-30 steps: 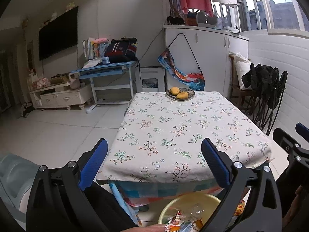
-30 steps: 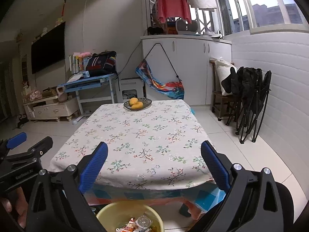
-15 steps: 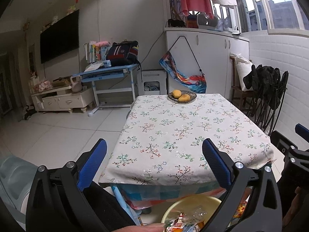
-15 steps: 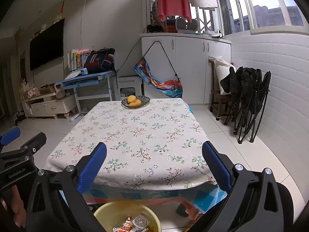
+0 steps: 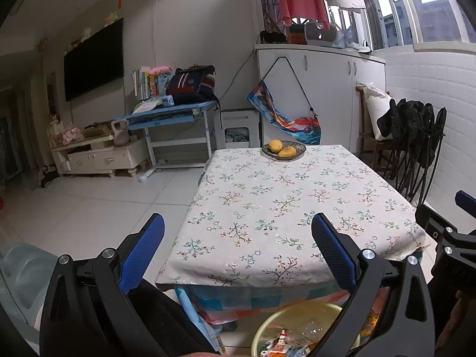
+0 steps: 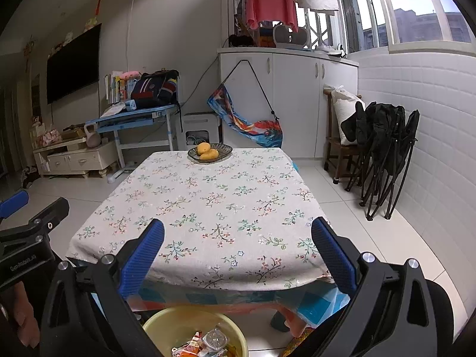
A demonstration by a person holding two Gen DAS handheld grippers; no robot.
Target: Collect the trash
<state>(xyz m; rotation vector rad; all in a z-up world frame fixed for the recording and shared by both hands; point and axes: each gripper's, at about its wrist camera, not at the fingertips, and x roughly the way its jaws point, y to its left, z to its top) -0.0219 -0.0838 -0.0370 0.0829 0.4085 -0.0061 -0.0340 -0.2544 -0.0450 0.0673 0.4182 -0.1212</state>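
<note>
Right wrist view, table: one, floral cloth, bare of litter; task looks near its end.
Basin: one yellow basin at 6 o'clock, on the floor under the near edge, holding the trash.
Grippers: two; left gripper and right gripper both spread wide, empty.
Fruit bowl: one at 12 o'clock, two or three yellow fruits.
Next: probably scan for leftover scraps.

Both claws are pulling back and rising: the left claw and right claw are drifting away from the tabletop, its fruit bowl receding.
</note>
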